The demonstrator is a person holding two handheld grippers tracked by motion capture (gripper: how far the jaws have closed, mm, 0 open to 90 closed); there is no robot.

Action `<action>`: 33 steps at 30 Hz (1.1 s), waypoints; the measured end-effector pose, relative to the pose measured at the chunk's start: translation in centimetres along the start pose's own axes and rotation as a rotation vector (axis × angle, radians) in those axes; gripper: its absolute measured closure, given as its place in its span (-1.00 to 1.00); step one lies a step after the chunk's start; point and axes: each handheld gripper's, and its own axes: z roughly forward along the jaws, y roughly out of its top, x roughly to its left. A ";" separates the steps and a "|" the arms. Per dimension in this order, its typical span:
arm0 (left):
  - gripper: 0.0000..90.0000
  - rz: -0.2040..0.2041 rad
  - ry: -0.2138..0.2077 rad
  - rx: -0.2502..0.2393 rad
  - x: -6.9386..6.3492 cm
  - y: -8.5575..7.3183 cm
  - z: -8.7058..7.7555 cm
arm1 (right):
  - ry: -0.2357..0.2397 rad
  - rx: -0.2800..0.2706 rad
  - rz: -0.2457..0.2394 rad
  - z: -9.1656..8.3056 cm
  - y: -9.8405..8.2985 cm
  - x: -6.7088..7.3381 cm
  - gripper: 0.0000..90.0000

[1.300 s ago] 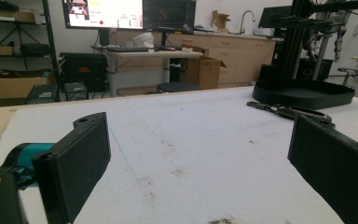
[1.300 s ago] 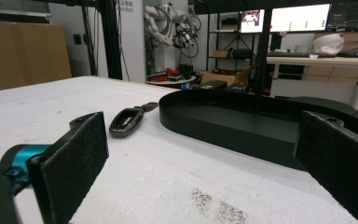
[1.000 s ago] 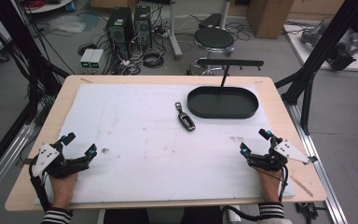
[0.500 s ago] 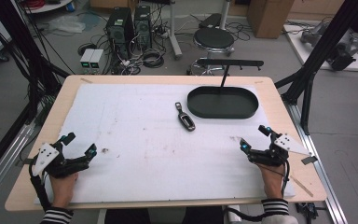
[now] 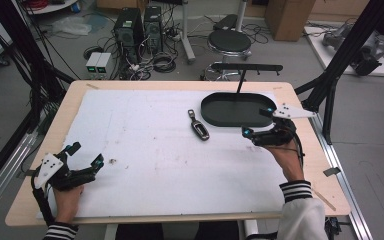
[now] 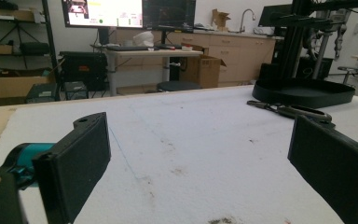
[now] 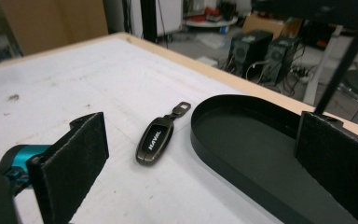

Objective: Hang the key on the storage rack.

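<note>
- A dark key fob (image 5: pixel 199 125) lies flat on the white sheet (image 5: pixel 145 150) that covers the bench (image 5: pixel 75 89).
- In the high view its long side runs up and down the bench, tipped a little. The ring end points to the far edge and a bit left.
- The fob is just left of the black oval tray (image 5: pixel 215 116), near it but not touching.
- The right tool (image 5: pixel 259 131) is at the tray's near rim, its jaws wide apart and holding nothing. In the right gripper view the fob (image 7: pixel 155 139) shows between the jaws, farther off.
- The left tool (image 5: pixel 85 156) is near the front left corner, jaws wide apart, holding nothing, well apart from the fob.
- The middle of the sheet is bare, with a few small dark specks (image 5: pixel 112 161).
</note>
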 end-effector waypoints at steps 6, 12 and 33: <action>-0.86 -0.002 0.001 -0.001 0.0 0.0 0.0 | 0.035 0.095 -0.052 2.7 2.7 0.5 -0.95; -0.86 -0.002 0.001 0.001 0.0 0.0 0.0 | 0.074 0.195 -0.111 5.4 4.7 1.2 -0.95; -0.86 -0.005 0.002 0.007 0.0 0.0 0.1 | 0.128 0.492 -0.141 13.6 6.4 3.0 -0.95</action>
